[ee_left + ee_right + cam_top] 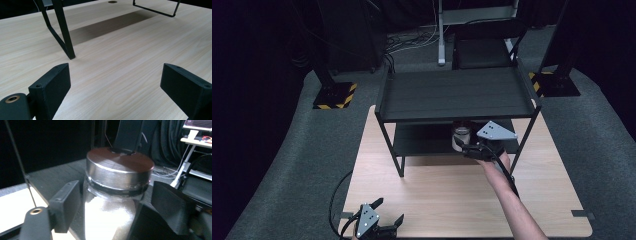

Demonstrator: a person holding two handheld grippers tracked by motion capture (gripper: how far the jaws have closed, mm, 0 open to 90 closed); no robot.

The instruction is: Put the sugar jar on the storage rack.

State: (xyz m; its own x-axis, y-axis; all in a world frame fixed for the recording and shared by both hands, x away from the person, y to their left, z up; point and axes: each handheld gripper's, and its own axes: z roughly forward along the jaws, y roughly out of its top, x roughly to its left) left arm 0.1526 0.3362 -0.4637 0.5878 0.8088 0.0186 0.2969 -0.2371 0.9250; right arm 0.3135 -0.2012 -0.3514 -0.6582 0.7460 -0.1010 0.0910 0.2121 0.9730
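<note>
Jar (461,137) seen centre frame on lower shelf of rack (452,95). Right gripper (465,148) jaws set around jar (110,215), contact unclear. Left gripper (387,212) held wide apart, empty, lower left over table (437,200).

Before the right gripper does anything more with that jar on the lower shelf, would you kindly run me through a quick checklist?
1. Jar between the right gripper jaws: ok.
2. Jaws clamped on the glass: cannot tell, a gap shows on one side.
3. Metal lid seated on the jar: ok.
4. Jar upright: ok.
5. Top shelf overhangs the jar, little headroom for lifting: not ok.
6. Left gripper open and away from the rack: ok.
</note>
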